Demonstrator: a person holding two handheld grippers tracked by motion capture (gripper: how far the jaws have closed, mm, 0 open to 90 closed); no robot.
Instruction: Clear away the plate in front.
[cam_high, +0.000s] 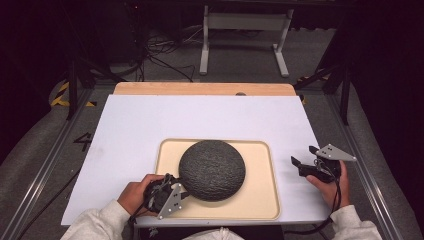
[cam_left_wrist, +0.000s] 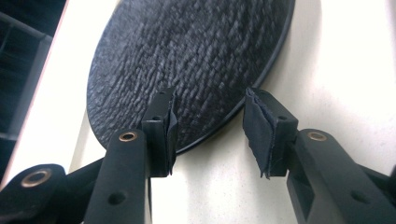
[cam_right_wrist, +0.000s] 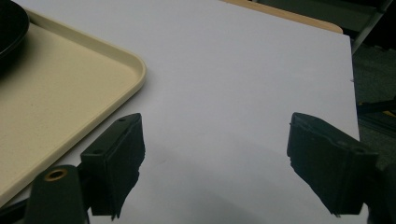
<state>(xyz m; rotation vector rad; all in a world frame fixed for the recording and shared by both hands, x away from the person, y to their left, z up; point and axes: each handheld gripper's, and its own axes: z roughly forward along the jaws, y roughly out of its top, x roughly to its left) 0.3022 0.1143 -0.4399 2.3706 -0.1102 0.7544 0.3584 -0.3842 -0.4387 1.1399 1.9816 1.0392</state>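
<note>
Left hand-held gripper (cam_high: 184, 190): we see it at the near-left edge of the dark round plate (cam_high: 212, 170), jaws spread partway with a gap between the pads; in the left gripper view (cam_left_wrist: 210, 135) the rim runs across between the two pads, and we see neither pad pressing on it.
Why it sits there: we judge the low, rim-level approach lets one pad go over and one under the thin edge, the only part of a flat plate that offers a pinch.
Plate relative to left hand-held gripper: the plate (cam_left_wrist: 187, 56) lies at twelve to one o'clock from the jaws, its rim just at the pads.
Plate's place: it rests upside down, we think, in the middle of the cream tray (cam_high: 260, 200), on the white table (cam_high: 150, 120).
Right hand-held gripper (cam_high: 305, 160): jaws spread wide and empty (cam_right_wrist: 215, 154), held at three o'clock off the tray over the table, well apart from the plate.
Why it waits: we judge it stands ready to steady the tray (cam_right_wrist: 56, 88).
</note>
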